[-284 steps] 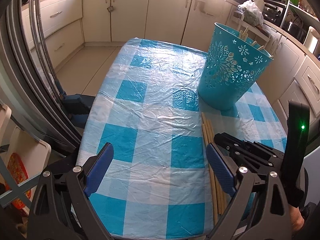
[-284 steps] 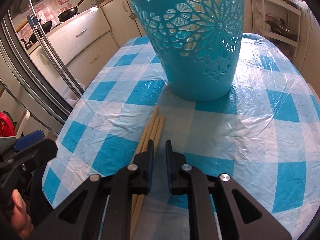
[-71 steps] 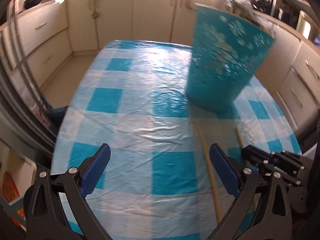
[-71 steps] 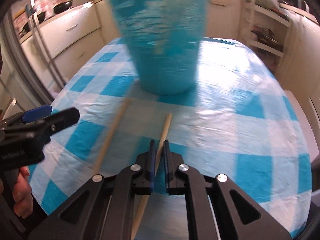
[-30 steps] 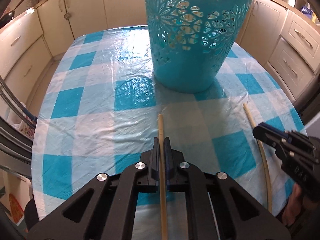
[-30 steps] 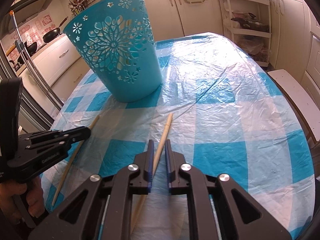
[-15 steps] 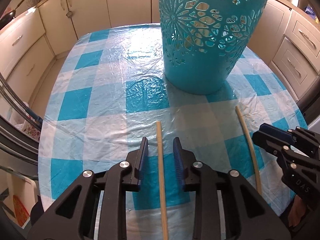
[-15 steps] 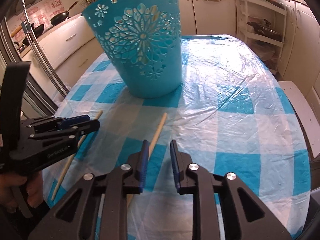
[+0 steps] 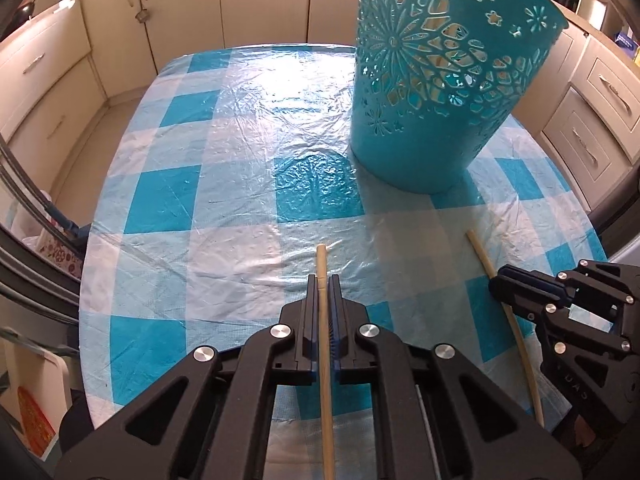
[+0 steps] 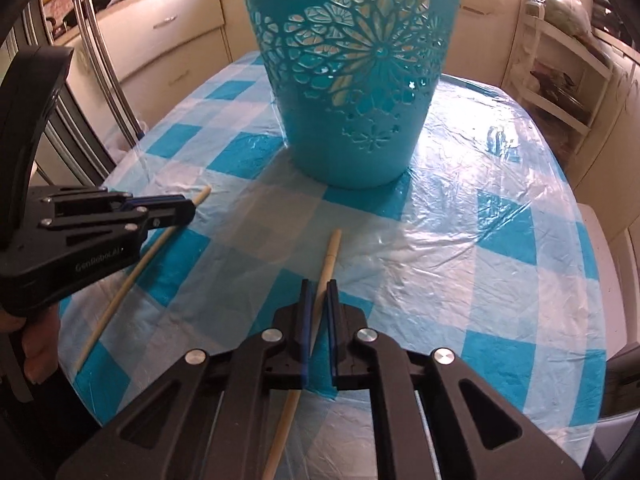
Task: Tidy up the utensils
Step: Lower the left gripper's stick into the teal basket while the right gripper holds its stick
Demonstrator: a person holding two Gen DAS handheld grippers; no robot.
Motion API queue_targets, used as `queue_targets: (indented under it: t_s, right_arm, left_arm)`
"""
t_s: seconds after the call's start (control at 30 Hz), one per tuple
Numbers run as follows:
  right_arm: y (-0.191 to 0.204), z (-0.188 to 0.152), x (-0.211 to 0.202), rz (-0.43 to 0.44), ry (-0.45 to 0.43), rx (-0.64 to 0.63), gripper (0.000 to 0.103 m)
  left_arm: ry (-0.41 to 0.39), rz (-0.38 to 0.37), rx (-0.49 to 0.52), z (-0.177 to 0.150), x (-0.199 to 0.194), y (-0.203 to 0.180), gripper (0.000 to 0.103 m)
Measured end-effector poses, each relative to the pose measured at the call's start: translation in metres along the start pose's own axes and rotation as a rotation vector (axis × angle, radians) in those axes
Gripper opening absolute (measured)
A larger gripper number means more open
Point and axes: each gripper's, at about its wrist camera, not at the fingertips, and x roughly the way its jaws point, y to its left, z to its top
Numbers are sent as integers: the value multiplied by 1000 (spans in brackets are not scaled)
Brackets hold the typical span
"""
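Observation:
A teal cut-out basket [image 9: 436,92] stands on the blue-and-white checked table; it also shows in the right wrist view [image 10: 356,76], with wooden sticks visible through its holes. My left gripper [image 9: 322,280] is shut on a long wooden stick [image 9: 321,258] that points toward the basket. My right gripper [image 10: 318,286] is shut on a second wooden stick [image 10: 331,254], whose tip points at the basket base. In the left wrist view the right gripper [image 9: 498,280] holds that stick [image 9: 480,252] at right. In the right wrist view the left gripper [image 10: 188,208] shows at left with its stick [image 10: 132,268].
The table [image 9: 168,200] is covered in crinkled clear plastic. Cream kitchen cabinets [image 9: 180,12] ring the room. Metal rails [image 10: 100,68] stand off the table's left edge. An open shelf unit [image 10: 560,80] stands at the right.
Half a second ago both grippers were slightly open around their sticks; now both are shut on them. The basket looks closer in the right wrist view.

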Motion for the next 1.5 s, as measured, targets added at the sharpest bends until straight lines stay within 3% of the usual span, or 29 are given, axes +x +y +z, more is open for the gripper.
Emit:
queue_targets:
  t_s: [0.13,0.27,0.33,0.4,0.77,0.97,1.17,1.5]
  right_arm:
    - [-4,2,2,-5,12,13,18]
    - [-1,1,5,-22,6,-1,18]
    - [1,1,4,-29,2,-12,16]
    - [2,0,3,-21,-2,-19,7]
    - [5,-8,-2,-31,-20,-35,9]
    - [15,-12,-3,-82,-36,-93,6]
    - [15,-17,-5,-99,-59,-94,6]
    - [16,-20,-5,-99,-80,-86,6]
  left_arm:
    - [-3,11,0,1,1,-2,6]
    - [-5,17,6,1,2,-2,7]
    - [-7,22,12,1,2,-3,7]
    - [-10,23,19,0,1,-4,7]
    - [-6,28,64,-3,-1,-11,6]
    - [1,18,59,-1,0,-10,5]
    - [-40,-32,45,-7,-17,-7,5]
    - [-182,-117,12,-2,-68,1,5]
